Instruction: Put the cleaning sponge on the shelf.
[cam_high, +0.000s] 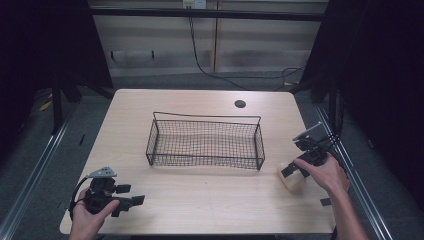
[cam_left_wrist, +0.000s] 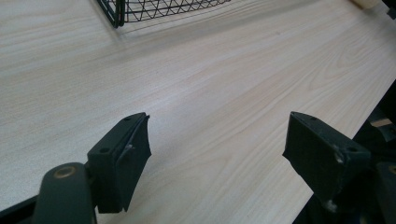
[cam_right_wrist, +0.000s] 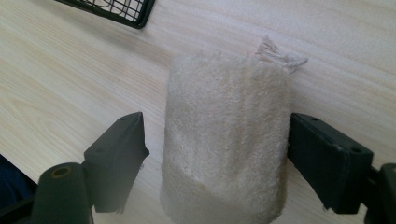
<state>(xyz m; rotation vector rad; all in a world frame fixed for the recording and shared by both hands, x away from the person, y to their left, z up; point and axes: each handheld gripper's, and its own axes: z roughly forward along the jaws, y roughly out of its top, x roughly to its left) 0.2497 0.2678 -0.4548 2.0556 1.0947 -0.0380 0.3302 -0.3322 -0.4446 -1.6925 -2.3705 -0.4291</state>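
Centrally, a black wire-mesh basket (cam_high: 205, 142) sits on the pale wood-grain worktop (cam_high: 200, 200). Left gripper (cam_left_wrist: 217, 144) rests near the front-left corner, jaws spread wide, nothing between them. Right gripper (cam_right_wrist: 215, 149) is at the right edge, jaws open around a cream rolled terry towel (cam_right_wrist: 224, 140); the right jaw touches the roll, the left stands just clear. The towel lies well apart from the basket, outside it.

Overhead and gripper cameras share the basket (cam_high: 205, 142).
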